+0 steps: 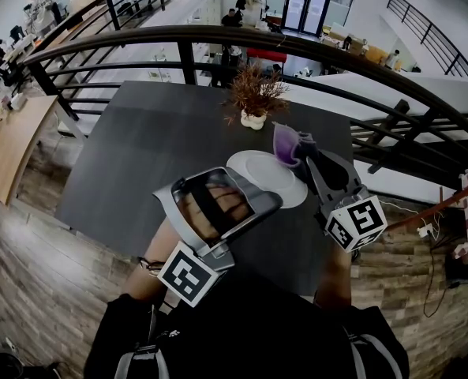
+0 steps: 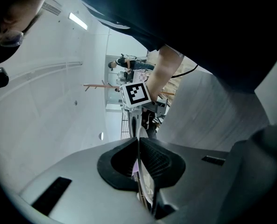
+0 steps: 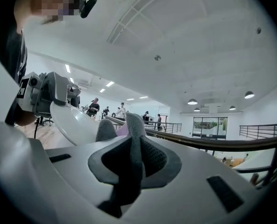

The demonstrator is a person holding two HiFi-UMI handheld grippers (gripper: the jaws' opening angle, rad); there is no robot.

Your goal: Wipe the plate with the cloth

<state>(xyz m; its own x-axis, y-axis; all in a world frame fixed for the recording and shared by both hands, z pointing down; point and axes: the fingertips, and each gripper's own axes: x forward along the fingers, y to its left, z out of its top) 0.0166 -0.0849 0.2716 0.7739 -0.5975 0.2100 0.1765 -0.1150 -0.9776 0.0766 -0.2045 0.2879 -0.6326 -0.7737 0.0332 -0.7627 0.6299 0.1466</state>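
Note:
In the head view, a white plate (image 1: 275, 181) is held up over the dark table (image 1: 155, 148). My left gripper (image 1: 253, 196) is shut on the plate's near rim. In the left gripper view that rim (image 2: 138, 146) runs edge-on between the pads of the left gripper (image 2: 139, 164). My right gripper (image 1: 306, 155) is shut on a purple and grey cloth (image 1: 286, 142), which sits at the plate's far right edge. In the right gripper view the cloth (image 3: 134, 125) sticks up from the shut jaws of the right gripper (image 3: 131, 146), just right of the plate (image 3: 75, 125).
A small dried plant in a white pot (image 1: 256, 95) stands at the table's far edge. A curved dark railing (image 1: 218, 36) runs behind the table, with a lower floor beyond it. The wooden floor (image 1: 28, 275) lies to the left.

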